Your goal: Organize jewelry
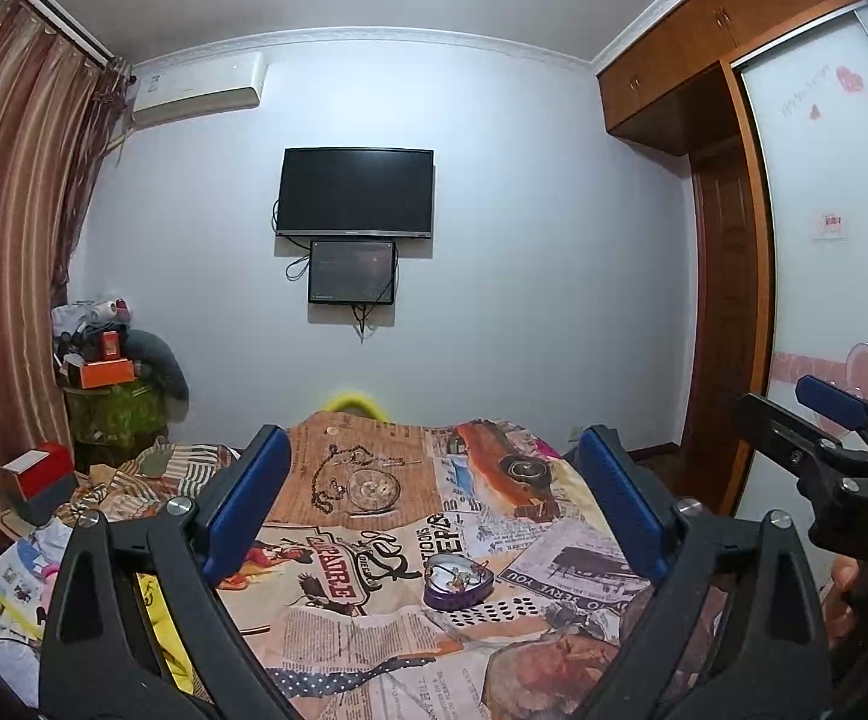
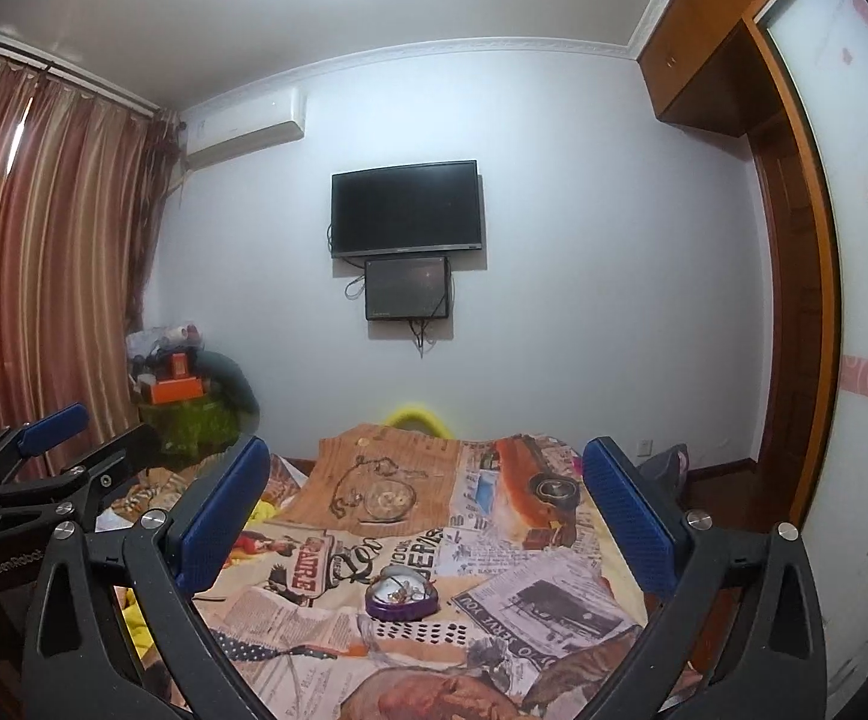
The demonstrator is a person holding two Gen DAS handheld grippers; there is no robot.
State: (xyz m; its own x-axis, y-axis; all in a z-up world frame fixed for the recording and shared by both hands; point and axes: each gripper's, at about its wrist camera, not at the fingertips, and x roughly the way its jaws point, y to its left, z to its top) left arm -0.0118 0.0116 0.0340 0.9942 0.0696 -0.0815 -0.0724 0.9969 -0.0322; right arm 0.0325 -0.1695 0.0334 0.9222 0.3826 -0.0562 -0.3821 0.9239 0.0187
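Both grippers held spread above the bed, heart tin dead ahead.

The left gripper [image 1: 434, 504] is seen with blue pads wide apart, nothing pinched between them; a purple heart-shaped tin [image 1: 458, 581] is found just ahead, between its fingers, open, with small tangled jewelry [image 1: 455, 576] inside, on the collage-print bedspread [image 1: 338, 618]. The right gripper [image 2: 428, 516] is likewise spread and empty, the tin [image 2: 401, 593] framed ahead between its pads. Far ahead, a dark TV [image 2: 405, 208] is mounted on the wall.
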